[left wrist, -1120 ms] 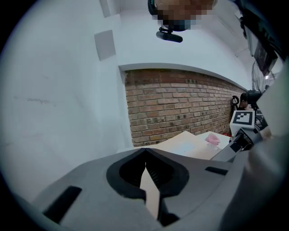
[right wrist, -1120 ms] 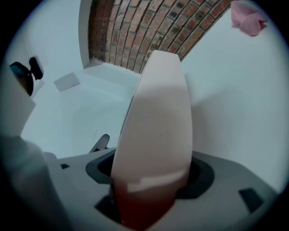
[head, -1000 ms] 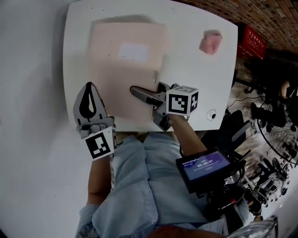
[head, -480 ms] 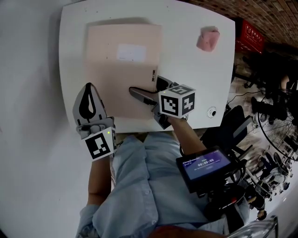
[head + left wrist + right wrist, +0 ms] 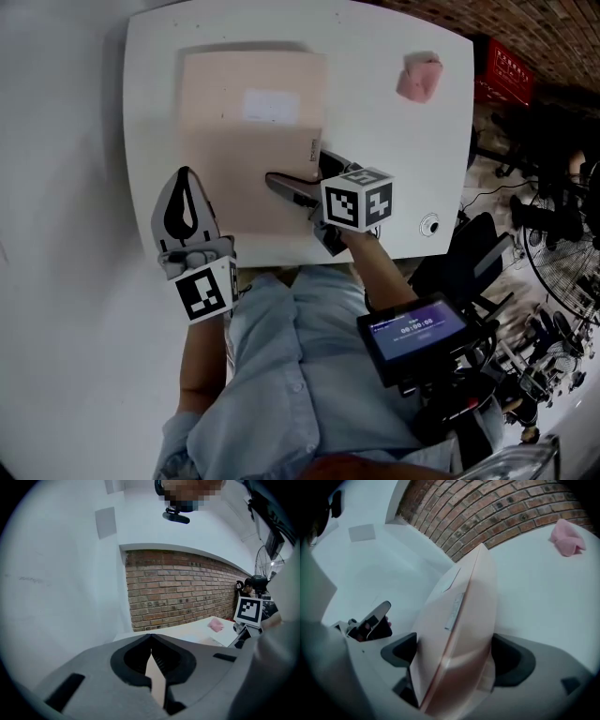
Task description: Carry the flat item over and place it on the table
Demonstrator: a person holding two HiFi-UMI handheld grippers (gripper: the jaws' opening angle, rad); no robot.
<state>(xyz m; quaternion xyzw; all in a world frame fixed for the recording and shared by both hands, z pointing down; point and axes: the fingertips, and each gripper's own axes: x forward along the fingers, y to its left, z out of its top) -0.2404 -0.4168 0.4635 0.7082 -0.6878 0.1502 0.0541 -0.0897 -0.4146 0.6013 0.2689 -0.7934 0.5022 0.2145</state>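
The flat item is a pale pink package (image 5: 248, 150) with a white label, lying flat on the white table (image 5: 394, 169). My right gripper (image 5: 305, 178) straddles its near right edge, one jaw above and one jaw beside it. In the right gripper view the package (image 5: 459, 620) stands between the jaws, which are opening and no longer press on it. My left gripper (image 5: 184, 174) hovers at the package's near left corner with its jaws shut. In the left gripper view its tips (image 5: 150, 637) meet, and a thin pale strip shows behind them.
A crumpled pink cloth (image 5: 418, 77) lies at the table's far right. A small round fitting (image 5: 428, 226) sits near the right front edge. Right of the table stand a red box (image 5: 506, 80), fans (image 5: 562, 253) and cables. A screen (image 5: 412, 330) hangs by my right arm.
The right gripper's jaws have spread wider around the package's edge. The package lies in much the same place, and the left gripper has barely moved.
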